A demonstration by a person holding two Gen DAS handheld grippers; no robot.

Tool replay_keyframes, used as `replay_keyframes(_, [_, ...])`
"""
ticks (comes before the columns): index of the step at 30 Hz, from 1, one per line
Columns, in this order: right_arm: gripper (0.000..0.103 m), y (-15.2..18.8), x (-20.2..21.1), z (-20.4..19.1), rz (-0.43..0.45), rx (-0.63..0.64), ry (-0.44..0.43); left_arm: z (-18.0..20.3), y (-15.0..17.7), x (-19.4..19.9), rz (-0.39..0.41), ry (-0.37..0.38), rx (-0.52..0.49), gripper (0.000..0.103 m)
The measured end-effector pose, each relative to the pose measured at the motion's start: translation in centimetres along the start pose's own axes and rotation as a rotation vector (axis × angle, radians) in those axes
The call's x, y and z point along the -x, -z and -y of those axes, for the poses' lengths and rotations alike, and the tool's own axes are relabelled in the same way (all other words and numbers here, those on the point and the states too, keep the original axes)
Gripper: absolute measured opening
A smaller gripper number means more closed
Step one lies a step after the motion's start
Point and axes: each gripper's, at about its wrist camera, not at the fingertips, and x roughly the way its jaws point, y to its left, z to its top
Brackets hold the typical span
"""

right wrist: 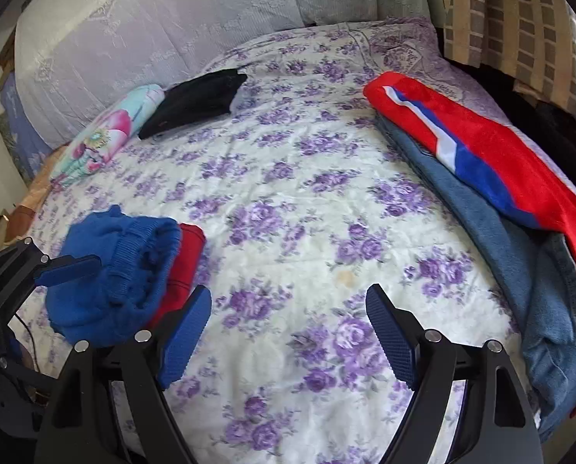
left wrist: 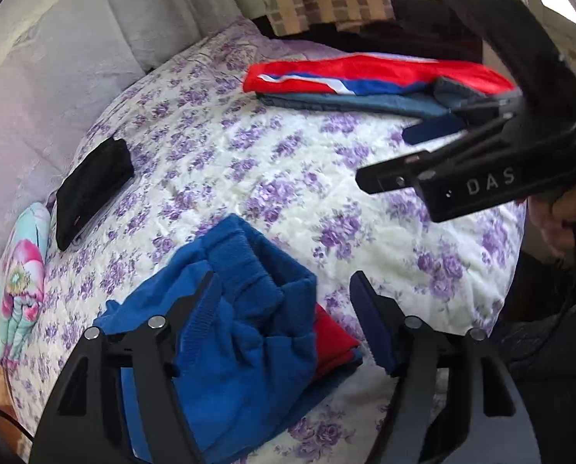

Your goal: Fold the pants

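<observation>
A folded bundle of blue knit pants lies on a red folded garment near the front of the floral quilt. My left gripper stands open over the bundle. Its left finger is against the blue cloth and its right finger is clear of it. In the right wrist view the blue pants sit at the left, with one left-gripper finger beside them. My right gripper is open above bare quilt with nothing between its fingers. In the left wrist view the right gripper is at the upper right.
A red, white and blue garment lies on blue jeans along the quilt's right side. A black folded garment and a flowered pillow lie at the far left by the padded headboard. A hand holds the right gripper.
</observation>
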Motion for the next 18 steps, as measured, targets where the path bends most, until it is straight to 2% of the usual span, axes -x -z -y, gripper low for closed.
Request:
replay_keyframes(3, [0.082,-1.4,-0.5,-0.2,-0.020,-0.124,-0.237,-4.4,0.5,2.2,0.017,-0.052,0.164,0.075])
replay_keyframes(5, [0.074,-2.3,-1.8,-1.1,-0.060,-0.180,-0.351,-7.3,1.6,2.9,0.011,-0.093,0.263,0.075])
replay_keyframes(6, [0.073,-2.6,-2.6,-1.8,-0.081,-0.188,-0.379,-8.6,2.4,2.8,-0.006,-0.113,0.305,0.075])
replay_keyframes(9, [0.063,-3.0,-4.7,-4.2,-0.141,-0.164,-0.431,-10.6,4.9,1.2,-0.104,-0.143,0.381,0.075])
replay_keyframes(12, [0.058,-2.9,-6.7,-6.7,-0.220,-0.110,-0.440,-10.4,7.4,-0.8,-0.184,-0.092,0.404,0.075])
replay_keyframes(14, [0.056,-2.5,-8.0,-7.8,-0.269,-0.090,-0.442,-9.6,8.4,-1.7,-0.227,-0.086,0.376,0.075])
replay_keyframes(15, [0.054,-2.3,-8.5,-8.1,-0.290,-0.090,-0.445,-9.3,8.6,-1.5,-0.224,-0.092,0.360,0.076])
replay_keyframes(16, [0.048,-2.2,-8.9,-8.5,-0.304,-0.092,-0.451,-9.2,8.6,-1.3,-0.217,-0.088,0.350,0.076])
replay_keyframes(18, [0.041,-2.6,-8.6,-9.2,-0.283,-0.064,-0.451,-9.5,8.4,-1.0,-0.203,-0.081,0.352,0.077])
